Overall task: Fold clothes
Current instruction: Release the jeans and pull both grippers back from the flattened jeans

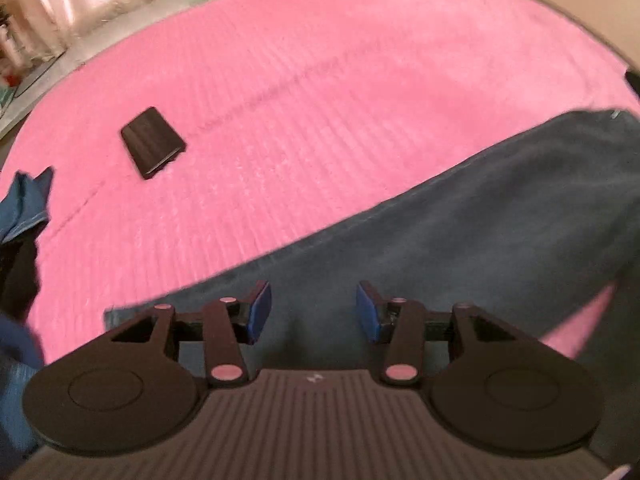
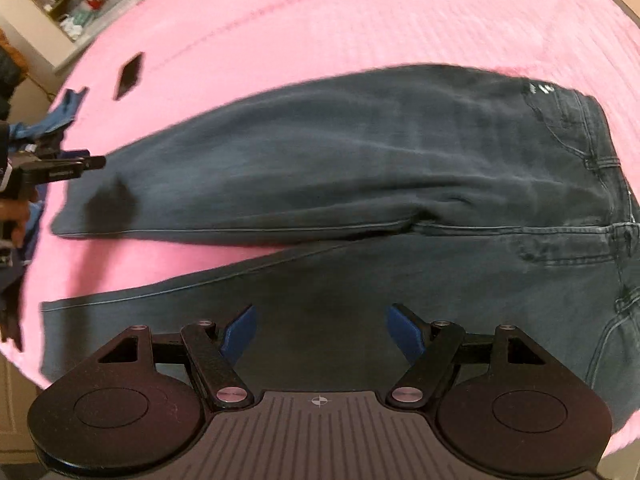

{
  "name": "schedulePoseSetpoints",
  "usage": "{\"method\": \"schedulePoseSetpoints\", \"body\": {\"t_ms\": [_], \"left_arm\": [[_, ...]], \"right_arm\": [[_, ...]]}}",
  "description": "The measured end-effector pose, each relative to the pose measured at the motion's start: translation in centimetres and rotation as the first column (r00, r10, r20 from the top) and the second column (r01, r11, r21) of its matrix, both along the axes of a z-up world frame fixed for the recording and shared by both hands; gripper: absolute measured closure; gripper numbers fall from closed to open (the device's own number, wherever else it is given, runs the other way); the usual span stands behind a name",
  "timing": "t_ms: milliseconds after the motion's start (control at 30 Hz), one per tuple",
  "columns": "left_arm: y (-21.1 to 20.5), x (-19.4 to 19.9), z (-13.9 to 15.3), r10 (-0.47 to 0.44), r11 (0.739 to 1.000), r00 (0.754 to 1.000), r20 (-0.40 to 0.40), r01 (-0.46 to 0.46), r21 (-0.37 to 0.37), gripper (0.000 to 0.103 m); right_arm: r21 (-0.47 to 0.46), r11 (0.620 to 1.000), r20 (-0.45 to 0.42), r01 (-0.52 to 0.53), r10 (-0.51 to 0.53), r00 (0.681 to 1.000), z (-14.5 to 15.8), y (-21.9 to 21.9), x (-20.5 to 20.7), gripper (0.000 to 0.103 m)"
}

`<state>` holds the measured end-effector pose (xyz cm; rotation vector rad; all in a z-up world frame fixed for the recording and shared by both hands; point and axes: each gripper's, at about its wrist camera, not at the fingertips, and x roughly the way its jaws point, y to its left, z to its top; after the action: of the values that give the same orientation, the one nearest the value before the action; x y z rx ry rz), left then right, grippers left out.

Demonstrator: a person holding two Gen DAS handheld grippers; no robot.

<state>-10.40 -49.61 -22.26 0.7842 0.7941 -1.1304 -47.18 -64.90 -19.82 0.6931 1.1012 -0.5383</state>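
Two trouser legs of a pair of dark jeans [image 2: 360, 168] are seen spread flat on a pink ribbed bedspread [image 2: 360, 24], with the waistband [image 2: 616, 208] at the right of the right wrist view and the hems at the left. The legs lie slightly parted, so that a wedge of pink is left between them.

The right claw [image 2: 320, 332] is held above the nearer leg with its blue pads [image 2: 240, 334] well apart and nothing between them. The left claw [image 1: 314, 310] is likewise parted over a leg close to its hem [image 1: 120, 314], and no cloth is pinched; in the right wrist view it is seen at the far leg's hem end. A small dark wallet-like object [image 1: 152, 142] lies well apart on the bedspread, and other blue clothing [image 1: 28, 200] is heaped at the left edge.

Denim of this kind is judged to be fairly heavy and soft yet with some body; it is expected to drape and drag on the plush cover rather than slide freely, and nothing about it is fragile. Firm hold is best taken at doubled edges: the hem at one end and the waistband or outer side seam at the other, so that one leg can be carried over onto its mate without bunching.
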Motion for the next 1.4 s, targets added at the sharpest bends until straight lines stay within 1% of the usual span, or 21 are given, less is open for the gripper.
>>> {"method": "schedulePoseSetpoints", "body": {"t_ms": [33, 100, 133, 167, 200, 233, 267, 333, 367, 400, 533, 633, 700, 833, 933, 1000, 1100, 1200, 1267, 1367, 1400], "left_arm": [[-0.6, 0.1, -1.0, -0.042, 0.999, 0.999, -0.03, 0.042, -0.008, 0.062], [-1.9, -0.4, -3.5, -0.08, 0.996, 0.994, -0.076, 0.082, 0.02, 0.063], [-2.4, -0.7, -5.0, -0.083, 0.995, 0.995, -0.053, 0.085, 0.049, 0.063], [-2.8, -1.0, -6.5, -0.084, 0.993, 0.996, -0.024, 0.085, 0.079, 0.059], [-2.8, -1.1, -6.9, -0.073, 0.994, 0.997, -0.009, 0.073, 0.075, 0.052], [-2.8, -1.2, -7.2, -0.06, 0.996, 0.998, 0.003, 0.06, 0.065, 0.051], [-2.9, -1.1, -6.9, -0.042, 0.996, 0.999, -0.006, 0.043, 0.077, 0.052], [-2.7, -1.2, -5.9, -0.017, 0.994, 1.0, -0.017, 0.019, 0.105, 0.056], [-2.4, -1.4, -5.3, -0.013, 0.993, 1.0, -0.012, 0.014, 0.115, 0.062], [-2.1, -1.5, -4.7, -0.009, 0.992, 1.0, -0.008, 0.01, 0.125, 0.063], [0.4, -2.4, -1.5, 0.01, 0.992, 1.0, -0.03, -0.006, 0.125, 0.062], [3.4, -3.9, 1.1, 0.0, 0.992, 0.999, -0.045, 0.006, 0.124, 0.059], [6.0, -4.6, 3.0, -0.006, 0.992, 0.999, -0.043, 0.011, 0.126, 0.058], [11.3, -5.0, 6.6, -0.005, 0.992, 1.0, -0.02, 0.007, 0.126, 0.055], [15.3, -5.0, 9.1, -0.021, 0.99, 0.999, 0.032, 0.016, 0.142, 0.054], [17.9, -4.9, 10.7, -0.035, 0.99, 0.997, 0.07, 0.026, 0.136, 0.052], [21.0, -4.8, 12.3, -0.037, 0.992, 0.993, 0.108, 0.024, 0.127, 0.049], [23.4, -5.0, 13.3, -0.013, 0.993, 0.995, 0.104, 0.001, 0.119, 0.049], [24.8, -5.3, 13.8, 0.002, 0.994, 0.995, 0.098, -0.013, 0.111, 0.049], [26.4, -6.4, 14.5, 0.027, 0.995, 0.996, 0.083, -0.034, 0.091, 0.048], [26.6, -6.9, 14.7, 0.038, 0.995, 0.996, 0.079, -0.045, 0.087, 0.046]], "right_arm": [[0.005, 1.0, -0.017, 0.011, -0.011, 1.0, -0.8, -0.7, -0.4, 0.028], [0.031, 0.999, -0.07, 0.045, -0.043, 0.997, -2.6, -1.8, -1.3, 0.028], [0.044, 0.997, -0.086, 0.062, -0.058, 0.995, -3.2, -2.1, -1.7, 0.028], [0.057, 0.995, -0.103, 0.078, -0.072, 0.992, -3.7, -2.4, -2.1, 0.028], [0.066, 0.994, -0.11, 0.086, -0.079, 0.991, -4.0, -2.5, -2.3, 0.028], [0.065, 0.994, -0.107, 0.087, -0.08, 0.991, -3.8, -2.5, -2.4, 0.028], [0.062, 0.994, -0.102, 0.087, -0.08, 0.992, -3.5, -2.5, -2.4, 0.028], [0.057, 0.994, -0.086, 0.09, -0.085, 0.993, -2.6, -2.3, -2.5, 0.028], [0.055, 0.994, -0.073, 0.093, -0.089, 0.993, -2.1, -2.2, -2.4, 0.028], [0.051, 0.994, -0.06, 0.1, -0.097, 0.993, -1.5, -2.2, -2.3, 0.028], [0.02, 0.99, -0.001, 0.137, -0.137, 0.991, 1.4, -1.6, -1.9, 0.028], [-0.017, 0.983, 0.033, 0.18, -0.18, 0.983, 3.7, 0.0, -2.6, 0.028], [-0.041, 0.977, 0.056, 0.211, -0.209, 0.976, 5.2, 1.2, -3.1, 0.028], [-0.1, 0.96, 0.081, 0.262, -0.254, 0.964, 8.6, 4.2, -6.2, 0.028], [-0.132, 0.95, 0.068, 0.283, -0.276, 0.959, 10.8, 6.4, -8.3, 0.028], [-0.148, 0.943, 0.055, 0.297, -0.292, 0.955, 12.1, 7.7, -9.5, 0.027], [-0.164, 0.936, 0.021, 0.312, -0.313, 0.949, 13.6, 9.5, -10.9, 0.027], [-0.156, 0.94, -0.035, 0.303, -0.312, 0.95, 14.2, 10.7, -11.6, 0.027], [-0.156, 0.949, -0.061, 0.275, -0.288, 0.956, 14.6, 11.2, -11.6, 0.027], [-0.169, 0.959, -0.081, 0.228, -0.244, 0.966, 15.2, 11.5, -11.6, 0.027], [-0.172, 0.962, -0.087, 0.213, -0.231, 0.969, 15.3, 11.4, -11.6, 0.027]]}}
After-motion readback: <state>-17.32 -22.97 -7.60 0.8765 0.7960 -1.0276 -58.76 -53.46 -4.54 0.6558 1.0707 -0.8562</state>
